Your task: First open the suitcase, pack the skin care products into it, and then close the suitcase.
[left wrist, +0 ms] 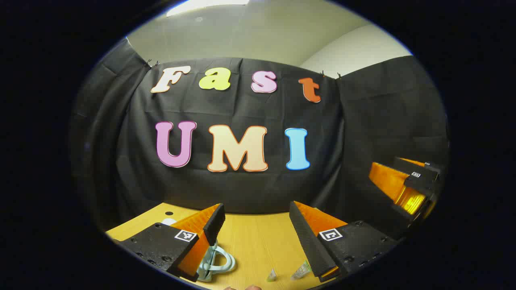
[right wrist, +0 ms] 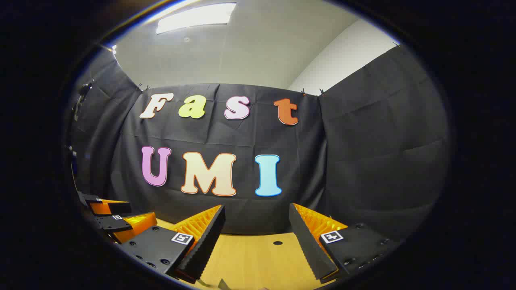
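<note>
Left gripper jaws wide, holding nothing, over the light wooden table; pale blue looped handle sits low left beside its left finger, two small skincare tubes low right. Right gripper also wide, empty, hovering level with the left. Left is nearer; suitcase body can't be made out.

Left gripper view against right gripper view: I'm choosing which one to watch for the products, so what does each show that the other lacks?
Left gripper view alone: a pale looped handle and two small tubes on the table, with the right gripper off to the side. Right gripper view alone: the left gripper at its edge and a ceiling light. Both share the wooden table and open fingers, holding nothing.
</note>
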The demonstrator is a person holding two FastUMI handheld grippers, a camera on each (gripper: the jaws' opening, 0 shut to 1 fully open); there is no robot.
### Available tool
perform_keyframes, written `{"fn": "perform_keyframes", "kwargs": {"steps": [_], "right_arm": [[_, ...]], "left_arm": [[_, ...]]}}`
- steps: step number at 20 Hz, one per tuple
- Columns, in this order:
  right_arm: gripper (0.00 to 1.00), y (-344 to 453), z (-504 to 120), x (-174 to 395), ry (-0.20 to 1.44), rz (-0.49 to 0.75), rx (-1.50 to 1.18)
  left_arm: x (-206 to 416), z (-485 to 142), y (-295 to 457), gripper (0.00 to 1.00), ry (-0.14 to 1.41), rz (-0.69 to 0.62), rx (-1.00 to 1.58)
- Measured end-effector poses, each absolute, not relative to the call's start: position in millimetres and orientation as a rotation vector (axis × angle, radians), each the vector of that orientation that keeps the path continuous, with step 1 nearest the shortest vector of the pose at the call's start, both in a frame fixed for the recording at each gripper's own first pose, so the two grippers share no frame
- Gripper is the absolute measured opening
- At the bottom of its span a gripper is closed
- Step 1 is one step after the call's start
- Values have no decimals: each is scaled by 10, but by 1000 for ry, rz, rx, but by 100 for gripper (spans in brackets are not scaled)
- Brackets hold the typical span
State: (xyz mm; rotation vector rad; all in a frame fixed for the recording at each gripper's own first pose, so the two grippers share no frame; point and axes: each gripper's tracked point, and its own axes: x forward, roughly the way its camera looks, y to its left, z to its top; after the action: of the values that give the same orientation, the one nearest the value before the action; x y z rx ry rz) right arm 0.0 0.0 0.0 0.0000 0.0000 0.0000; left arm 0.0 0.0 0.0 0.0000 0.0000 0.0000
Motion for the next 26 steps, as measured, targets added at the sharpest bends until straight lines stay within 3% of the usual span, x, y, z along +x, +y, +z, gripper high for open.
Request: {"fn": "perform_keyframes", "kwargs": {"steps": [5,10,14,15,16,26], "right_arm": [[100,-97,-222,169,35,90,13],[98,-147,-511,297,75,173,62],[98,-201,-655,374,119,138,51],[98,-220,-671,392,121,112,38],[98,-223,-727,384,135,91,29],[98,-234,-1043,396,258,-45,-18]], "left_arm": [[120,-268,112,94,67,76,36],[69,-843,351,94,235,163,106],[81,-1327,479,96,361,130,64],[101,-1465,525,100,402,121,61],[126,-1594,560,96,438,106,52],[435,-2562,652,94,737,30,-42]]}}
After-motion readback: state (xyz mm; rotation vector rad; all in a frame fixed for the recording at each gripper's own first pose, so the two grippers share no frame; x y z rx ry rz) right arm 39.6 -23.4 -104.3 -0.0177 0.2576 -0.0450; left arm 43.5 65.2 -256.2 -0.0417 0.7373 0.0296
